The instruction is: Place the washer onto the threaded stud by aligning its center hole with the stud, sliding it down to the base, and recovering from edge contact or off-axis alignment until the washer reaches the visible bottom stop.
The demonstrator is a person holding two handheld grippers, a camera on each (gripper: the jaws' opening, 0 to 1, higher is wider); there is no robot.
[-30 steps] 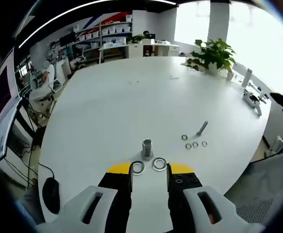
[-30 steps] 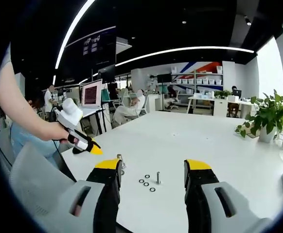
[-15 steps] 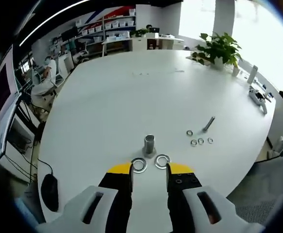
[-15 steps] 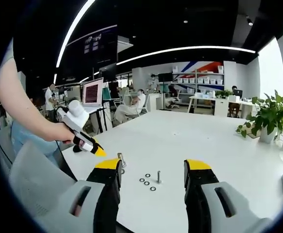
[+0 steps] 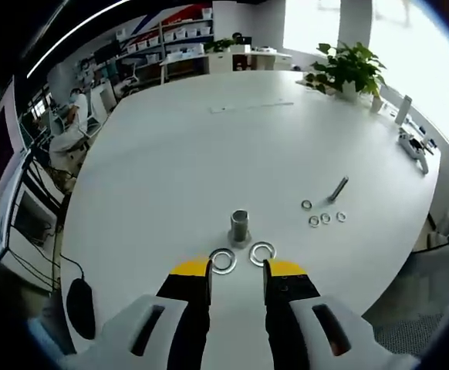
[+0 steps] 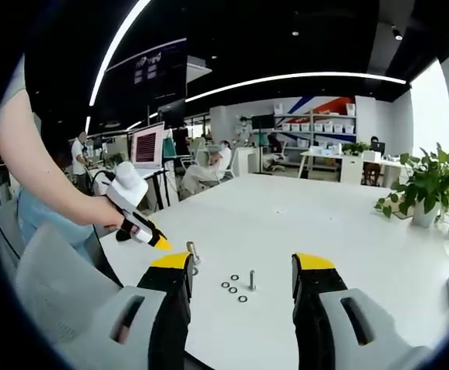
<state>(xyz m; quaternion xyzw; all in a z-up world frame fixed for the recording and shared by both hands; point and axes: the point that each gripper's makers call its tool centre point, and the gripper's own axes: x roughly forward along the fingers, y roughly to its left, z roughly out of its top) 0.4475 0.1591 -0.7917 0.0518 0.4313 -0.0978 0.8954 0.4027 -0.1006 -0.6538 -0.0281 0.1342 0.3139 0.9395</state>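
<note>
A grey threaded stud [image 5: 240, 227] stands upright on the white table [image 5: 186, 162]. Two large steel washers [image 5: 223, 260] [image 5: 261, 253] lie flat just in front of it, near my left gripper [image 5: 237, 268], which is open just above them with nothing between its yellow tips. In the right gripper view the stud [image 6: 193, 253] shows small beside the left gripper [image 6: 143, 227], held by a person's hand. My right gripper [image 6: 241, 264] is open and hangs well back from the table edge.
A loose bolt [image 5: 337, 189] and several small washers [image 5: 322, 219] lie to the right of the stud. A potted plant [image 5: 349, 71] stands at the table's far right. A black mouse [image 5: 81, 308] rests near the left edge. Desks, monitors and seated people are beyond.
The left gripper has moved forward toward the stud and washers; in the right gripper view it has shifted right, nearer the stud. The right gripper has held still.
</note>
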